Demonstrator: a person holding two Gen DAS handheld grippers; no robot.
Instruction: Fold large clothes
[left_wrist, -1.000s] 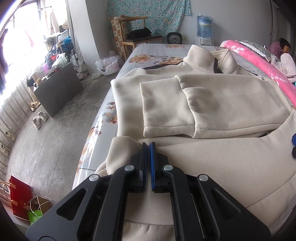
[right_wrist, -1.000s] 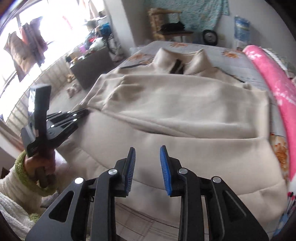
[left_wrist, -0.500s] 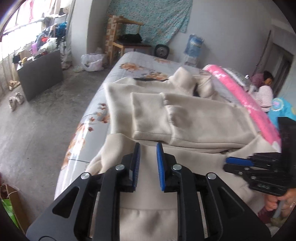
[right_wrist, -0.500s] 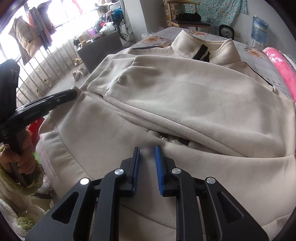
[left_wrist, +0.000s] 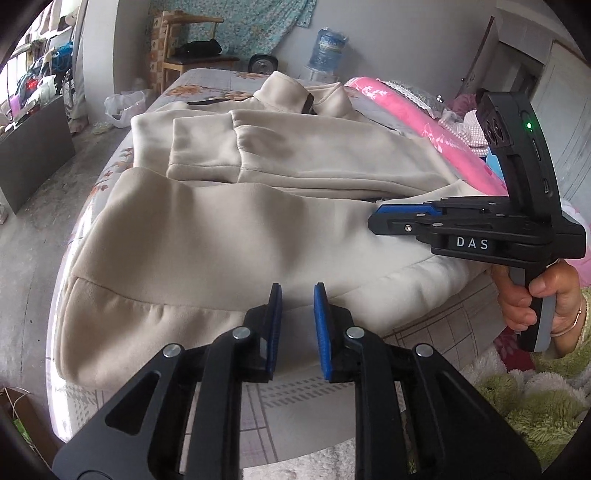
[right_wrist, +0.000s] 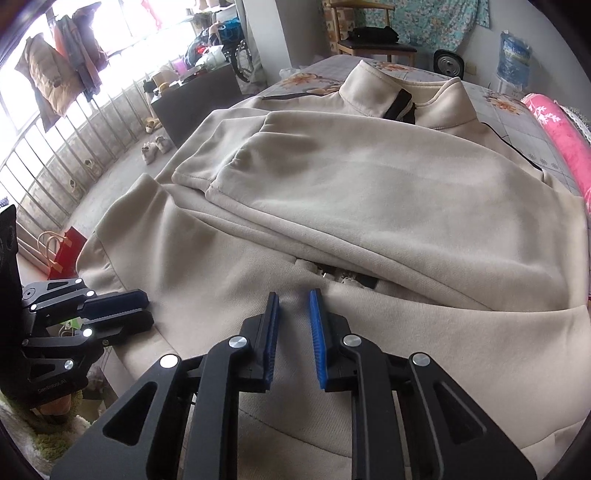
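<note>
Left wrist view: cream jacket spread on bed, sleeves folded across chest. Left gripper just opened, slightly parted, empty, above jacket hem. Right gripper narrowly parted, empty, poised over hem, likely for next fold.

Jacket spread on bed, chair behind, quilt along right side
</note>
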